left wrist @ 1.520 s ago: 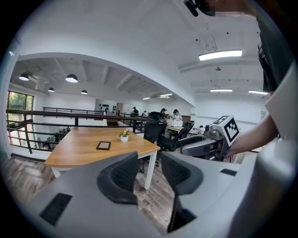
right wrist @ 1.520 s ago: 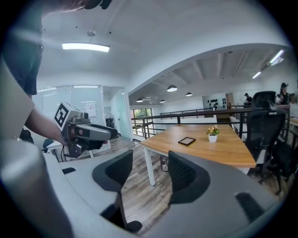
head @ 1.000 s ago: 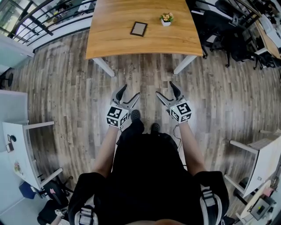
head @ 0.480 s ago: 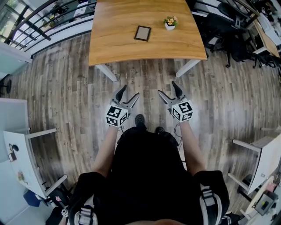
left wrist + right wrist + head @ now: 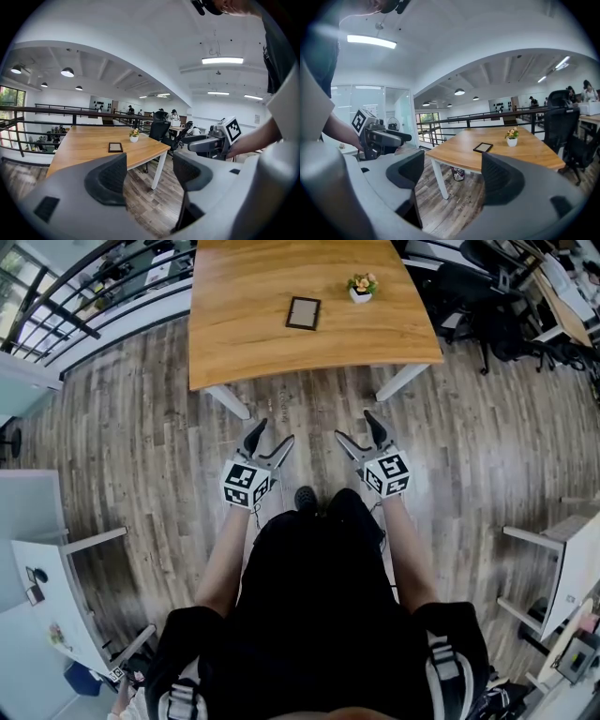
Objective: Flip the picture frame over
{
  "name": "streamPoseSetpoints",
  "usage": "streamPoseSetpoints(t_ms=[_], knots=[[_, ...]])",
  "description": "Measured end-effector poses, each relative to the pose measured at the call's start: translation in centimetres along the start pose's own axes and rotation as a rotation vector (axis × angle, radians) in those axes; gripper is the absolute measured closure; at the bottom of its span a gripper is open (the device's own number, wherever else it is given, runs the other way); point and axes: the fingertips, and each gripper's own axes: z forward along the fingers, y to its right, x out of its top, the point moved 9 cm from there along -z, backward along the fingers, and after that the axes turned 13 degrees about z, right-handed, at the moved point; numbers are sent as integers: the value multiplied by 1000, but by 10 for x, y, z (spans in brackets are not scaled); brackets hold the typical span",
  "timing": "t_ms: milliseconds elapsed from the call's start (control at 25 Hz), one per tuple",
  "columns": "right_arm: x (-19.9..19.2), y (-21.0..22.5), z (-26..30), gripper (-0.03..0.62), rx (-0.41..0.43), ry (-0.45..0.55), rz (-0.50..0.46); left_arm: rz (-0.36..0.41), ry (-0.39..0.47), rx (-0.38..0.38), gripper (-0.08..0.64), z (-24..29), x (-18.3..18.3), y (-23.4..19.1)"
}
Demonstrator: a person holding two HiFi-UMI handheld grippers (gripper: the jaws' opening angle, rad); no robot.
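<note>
A small dark-rimmed picture frame (image 5: 303, 312) lies flat on a wooden table (image 5: 244, 343), face up, with a pale picture showing. The same picture frame (image 5: 115, 147) shows in the left gripper view and again as the picture frame (image 5: 483, 147) in the right gripper view. Both grippers hang over the floor, well short of the table's near edge. My left gripper (image 5: 268, 437) is open with nothing between its jaws. My right gripper (image 5: 359, 433) is open too, and holds nothing.
A small white pot of flowers (image 5: 361, 285) stands on the table right of the frame. Black office chairs (image 5: 487, 324) crowd the right side. A railing (image 5: 66, 310) runs along the upper left. White desks (image 5: 56, 587) flank the person on the wooden floor.
The person has stepped a little closer to the table, which now sits slightly nearer in the head view. Both grippers stay open and level in front of the body.
</note>
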Motion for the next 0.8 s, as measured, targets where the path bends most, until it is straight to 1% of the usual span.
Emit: streamPoseSetpoints(t_ms=[240, 480, 800], knots=[[3, 5, 10, 219, -8, 2, 13, 0, -19, -13, 247, 3, -1, -8], [10, 17, 30, 221, 15, -4, 11, -2, -34, 18, 247, 11, 0, -17], [34, 53, 56, 225, 32, -9, -14, -8, -48, 39, 247, 51, 7, -32]])
